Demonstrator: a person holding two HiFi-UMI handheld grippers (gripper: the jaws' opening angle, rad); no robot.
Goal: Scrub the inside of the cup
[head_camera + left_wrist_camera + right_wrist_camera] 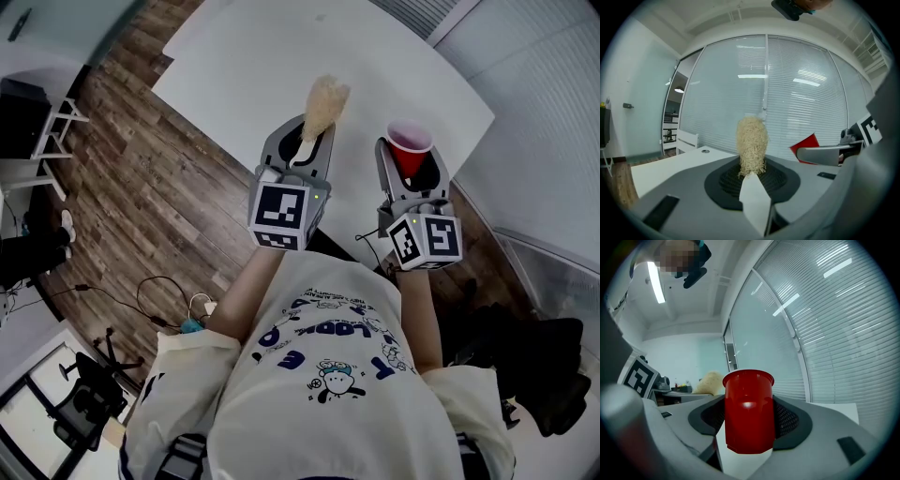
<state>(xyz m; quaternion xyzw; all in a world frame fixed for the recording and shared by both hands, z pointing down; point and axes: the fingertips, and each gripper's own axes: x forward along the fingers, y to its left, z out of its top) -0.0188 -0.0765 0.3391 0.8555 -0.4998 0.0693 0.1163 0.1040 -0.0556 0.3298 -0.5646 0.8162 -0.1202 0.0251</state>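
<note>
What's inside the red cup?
Nothing visible: the cup, held in the right tool, looks empty from above. The brush is outside it, in the left tool. The cup's bottom is hidden.

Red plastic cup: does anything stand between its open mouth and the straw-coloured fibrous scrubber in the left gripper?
Nothing visible does. The red plastic cup, clamped in the right gripper, and the straw-coloured fibrous scrubber, clamped in the left gripper, are held side by side with only air between them.

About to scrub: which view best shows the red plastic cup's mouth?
Head view: looks into the red plastic cup from above. Right gripper view shows only its outer wall; left gripper view, a red corner.
</note>
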